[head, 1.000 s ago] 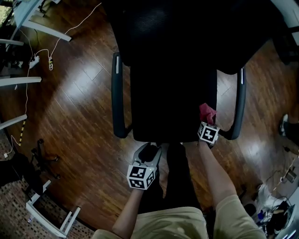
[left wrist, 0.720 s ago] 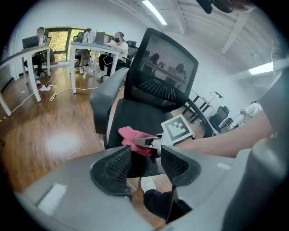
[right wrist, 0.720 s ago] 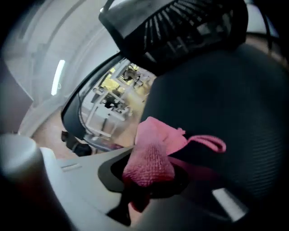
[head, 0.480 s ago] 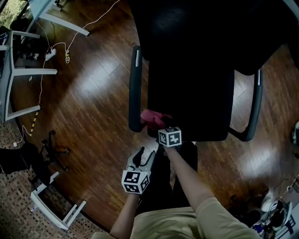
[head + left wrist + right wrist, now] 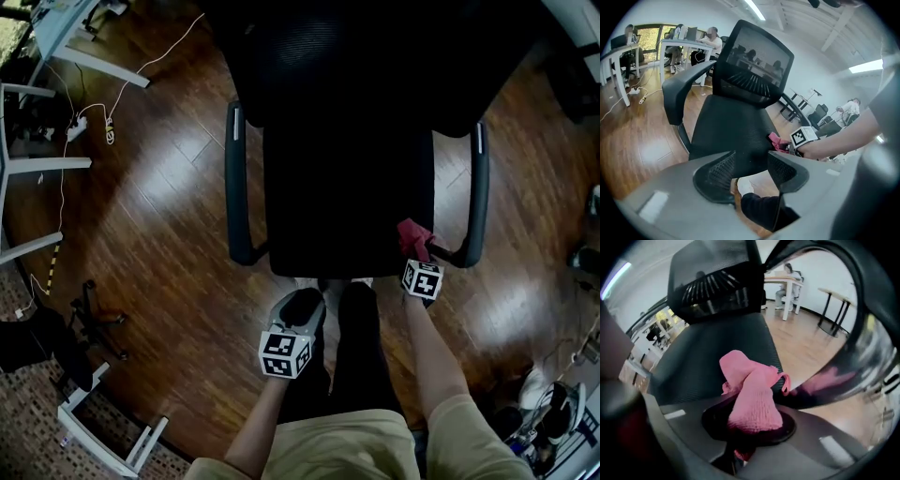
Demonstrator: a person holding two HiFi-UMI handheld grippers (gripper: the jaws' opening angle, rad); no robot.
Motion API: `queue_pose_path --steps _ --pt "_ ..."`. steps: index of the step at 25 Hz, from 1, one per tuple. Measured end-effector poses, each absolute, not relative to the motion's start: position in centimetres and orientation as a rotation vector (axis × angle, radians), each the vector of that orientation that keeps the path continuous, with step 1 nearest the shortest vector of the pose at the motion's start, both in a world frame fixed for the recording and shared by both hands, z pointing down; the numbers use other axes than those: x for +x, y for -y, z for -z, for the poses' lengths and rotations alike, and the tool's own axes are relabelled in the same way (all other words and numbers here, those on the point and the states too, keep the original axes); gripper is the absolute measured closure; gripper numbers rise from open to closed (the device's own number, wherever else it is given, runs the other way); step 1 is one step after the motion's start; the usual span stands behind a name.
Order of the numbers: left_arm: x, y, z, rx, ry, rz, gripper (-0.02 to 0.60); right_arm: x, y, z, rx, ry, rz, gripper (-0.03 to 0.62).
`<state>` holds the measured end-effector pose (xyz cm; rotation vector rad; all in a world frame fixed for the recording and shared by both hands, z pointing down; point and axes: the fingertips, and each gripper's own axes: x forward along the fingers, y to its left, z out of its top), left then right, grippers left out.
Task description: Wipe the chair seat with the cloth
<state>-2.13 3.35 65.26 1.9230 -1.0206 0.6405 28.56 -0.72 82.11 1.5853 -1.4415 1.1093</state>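
Observation:
A black mesh office chair stands in front of me, its seat (image 5: 349, 197) dark in the head view. My right gripper (image 5: 415, 251) is shut on a pink cloth (image 5: 413, 237) at the seat's front right corner, beside the right armrest (image 5: 480, 202). In the right gripper view the cloth (image 5: 752, 394) bunches up between the jaws over the seat (image 5: 712, 352). My left gripper (image 5: 298, 309) stands open and empty below the seat's front edge, above my shoes. Its view shows the seat (image 5: 731, 131), the cloth (image 5: 777, 141) and the right gripper's marker cube (image 5: 802, 136).
The chair's backrest (image 5: 375, 56) and left armrest (image 5: 234, 187) frame the seat. White desk legs (image 5: 42, 164) and cables (image 5: 84, 117) lie on the wooden floor at left. A folded stand (image 5: 98, 412) sits at lower left. People sit at desks (image 5: 689, 42) in the background.
My right gripper has swept the cloth from the seat's front left corner to its front right corner. The left gripper has stayed below the front edge.

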Motion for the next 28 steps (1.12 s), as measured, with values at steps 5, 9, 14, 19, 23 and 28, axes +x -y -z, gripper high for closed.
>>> queue_pose_path --steps 5,9,14,19,23,28 --pt "-4.5 -2.0 -63.1 1.864 1.114 -0.545 0.379 15.9 2.8 -80.9 1.337 1.743 -1.206 0.537" --pt "-8.8 -0.3 -60.6 1.868 1.222 -0.501 0.380 -3.9 2.5 -78.5 0.849 2.170 -1.157 0.536" --pt "-10.8 -0.6 -59.7 1.864 1.279 -0.527 0.379 -10.1 0.9 -81.2 0.872 2.066 -1.608 0.536" --pt "-8.9 -1.6 -60.8 1.839 1.243 -0.499 0.380 3.3 0.7 -81.8 1.189 1.954 -1.522 0.537" --pt "-3.9 -1.5 -61.6 1.820 1.157 -0.427 0.379 23.4 -1.4 -82.5 1.691 1.588 -1.490 0.537" --pt "-1.0 -1.2 -60.8 1.868 1.102 -0.407 0.380 30.3 -2.6 -82.8 1.721 1.523 -1.430 0.537"
